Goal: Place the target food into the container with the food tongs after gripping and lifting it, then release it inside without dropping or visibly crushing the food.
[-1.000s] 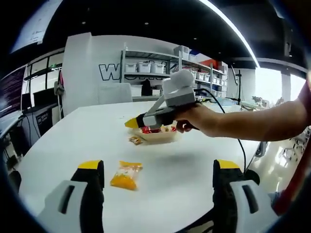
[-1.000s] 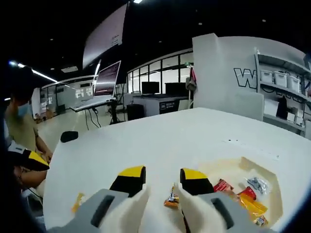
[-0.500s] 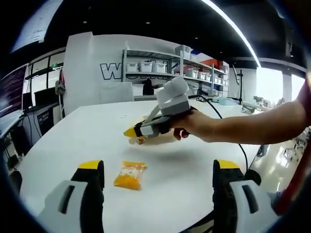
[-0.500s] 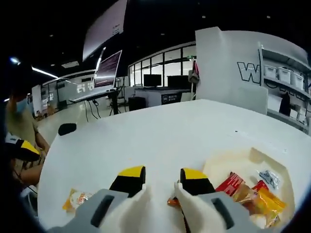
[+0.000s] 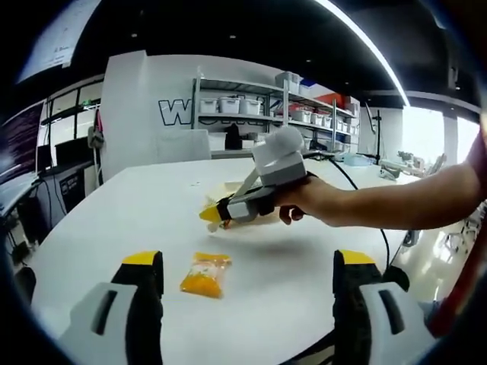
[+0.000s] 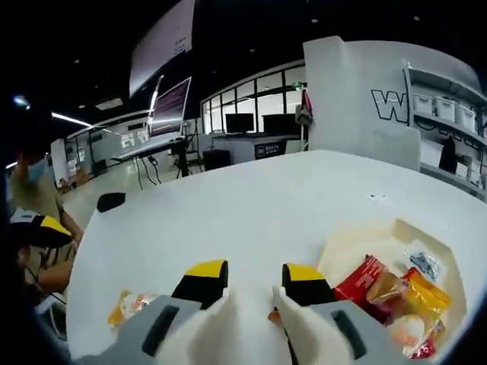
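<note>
Left tool (image 5: 247, 270) wide open, empty, hovering over the white table (image 5: 289, 266). Yellow snack pack (image 5: 205, 274) lies on the table just ahead, toward its left jaw; left tool nearer it. Farther on, right tool (image 5: 217, 214) sits by the container (image 5: 259, 219). Right tool (image 6: 255, 277) jaws partly open, small orange candy (image 6: 272, 314) between them near the right jaw; grip unclear. Container (image 6: 396, 232) just right, holding a red packet (image 6: 364, 277) and yellow packet (image 6: 418, 293); nothing blocks.
</note>
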Tool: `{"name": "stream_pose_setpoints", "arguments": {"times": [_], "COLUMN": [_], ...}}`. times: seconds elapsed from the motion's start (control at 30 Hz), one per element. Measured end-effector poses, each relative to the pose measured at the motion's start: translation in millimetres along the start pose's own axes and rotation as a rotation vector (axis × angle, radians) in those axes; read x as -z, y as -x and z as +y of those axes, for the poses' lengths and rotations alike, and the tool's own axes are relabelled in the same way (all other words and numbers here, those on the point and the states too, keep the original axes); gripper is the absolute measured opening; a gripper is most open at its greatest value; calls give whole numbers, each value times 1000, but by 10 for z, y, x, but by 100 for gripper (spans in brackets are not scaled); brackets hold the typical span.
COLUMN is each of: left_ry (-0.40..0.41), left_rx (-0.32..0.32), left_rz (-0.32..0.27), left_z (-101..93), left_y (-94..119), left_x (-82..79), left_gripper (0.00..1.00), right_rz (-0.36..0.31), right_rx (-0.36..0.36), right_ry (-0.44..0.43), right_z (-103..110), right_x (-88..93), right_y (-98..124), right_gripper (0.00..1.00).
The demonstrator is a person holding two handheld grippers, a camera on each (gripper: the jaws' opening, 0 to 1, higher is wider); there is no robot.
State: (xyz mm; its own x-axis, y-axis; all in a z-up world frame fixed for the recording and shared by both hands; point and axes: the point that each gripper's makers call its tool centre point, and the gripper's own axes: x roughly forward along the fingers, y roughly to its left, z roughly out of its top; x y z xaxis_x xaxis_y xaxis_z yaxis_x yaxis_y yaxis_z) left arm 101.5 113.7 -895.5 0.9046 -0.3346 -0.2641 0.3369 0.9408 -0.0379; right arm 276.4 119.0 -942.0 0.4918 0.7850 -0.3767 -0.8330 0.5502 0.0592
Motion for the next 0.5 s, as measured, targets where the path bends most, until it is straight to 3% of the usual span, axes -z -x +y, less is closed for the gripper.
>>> {"name": "stream_pose_setpoints", "arguments": {"times": [0.5], "left_ry": [-14], "left_rx": [6], "left_rz": [-6], "left_z": [-61], "left_y": [99], "left_x": [-2], "left_gripper": [90], "right_rz": [-20], "right_rx": [-10], "right_ry": [-41], "right_z": [178], "right_x": [211], "right_y": [478], "right_gripper": [23]}}
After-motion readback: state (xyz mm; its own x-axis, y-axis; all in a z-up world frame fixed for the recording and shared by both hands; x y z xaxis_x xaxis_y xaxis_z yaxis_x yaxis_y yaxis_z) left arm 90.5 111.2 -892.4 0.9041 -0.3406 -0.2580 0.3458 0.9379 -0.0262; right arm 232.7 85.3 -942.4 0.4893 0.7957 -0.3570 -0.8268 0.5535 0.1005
